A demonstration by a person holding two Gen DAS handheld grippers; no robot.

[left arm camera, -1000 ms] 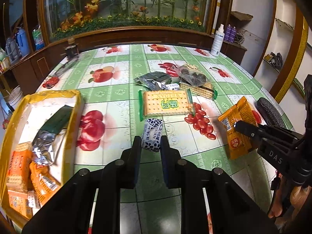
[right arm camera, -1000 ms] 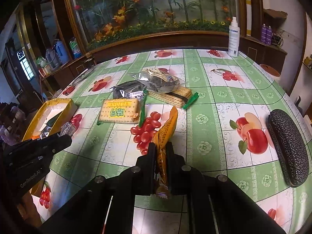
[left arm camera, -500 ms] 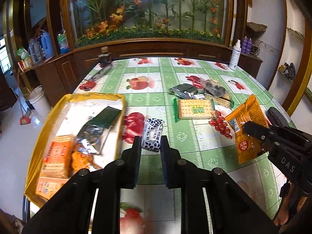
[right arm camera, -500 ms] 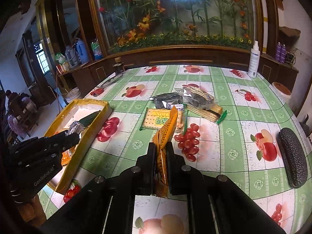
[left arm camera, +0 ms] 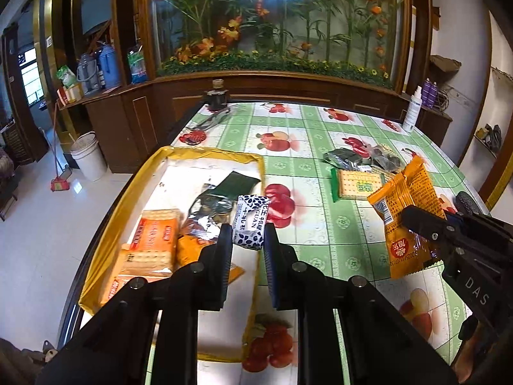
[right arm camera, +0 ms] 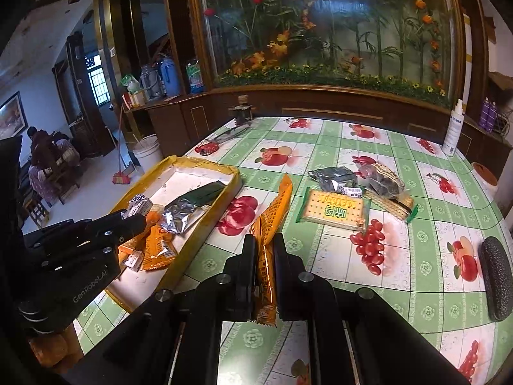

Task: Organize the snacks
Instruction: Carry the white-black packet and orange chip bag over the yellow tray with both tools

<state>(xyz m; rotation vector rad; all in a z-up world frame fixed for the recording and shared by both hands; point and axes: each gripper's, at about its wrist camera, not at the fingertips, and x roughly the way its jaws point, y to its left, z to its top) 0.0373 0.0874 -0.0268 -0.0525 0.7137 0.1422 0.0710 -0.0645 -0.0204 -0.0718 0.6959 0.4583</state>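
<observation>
the tabletop [left arm camera: 320, 237] with its green fruit-print cloth carries a yellow tray [left arm camera: 105, 224] at its left side, already holding orange cracker packs, a silver foil bag and a dark green packet. still out on the cloth, well apart from the tray, lie a green-edged biscuit pack [right arm camera: 333, 213], a grey foil pouch and a clear bag on a wafer pack.

the right gripper [right arm camera: 264, 250] is clamped on an orange snack packet [right arm camera: 272, 211], held edge-up above the cloth just beside the tray's right wall. the left gripper [left arm camera: 248, 235] is closed on a small blue-and-white patterned candy block [left arm camera: 251, 221], hanging over the tray's right half near the foil bag.

the step in hand looks like dropping both into the tray. to do it well, lower the candy onto bare white floor beside the foil bag before opening, so it doesn't bounce off the piled packs. the orange packet should clear the tray wall fully and be laid flat, with the two grippers kept from colliding.
</observation>
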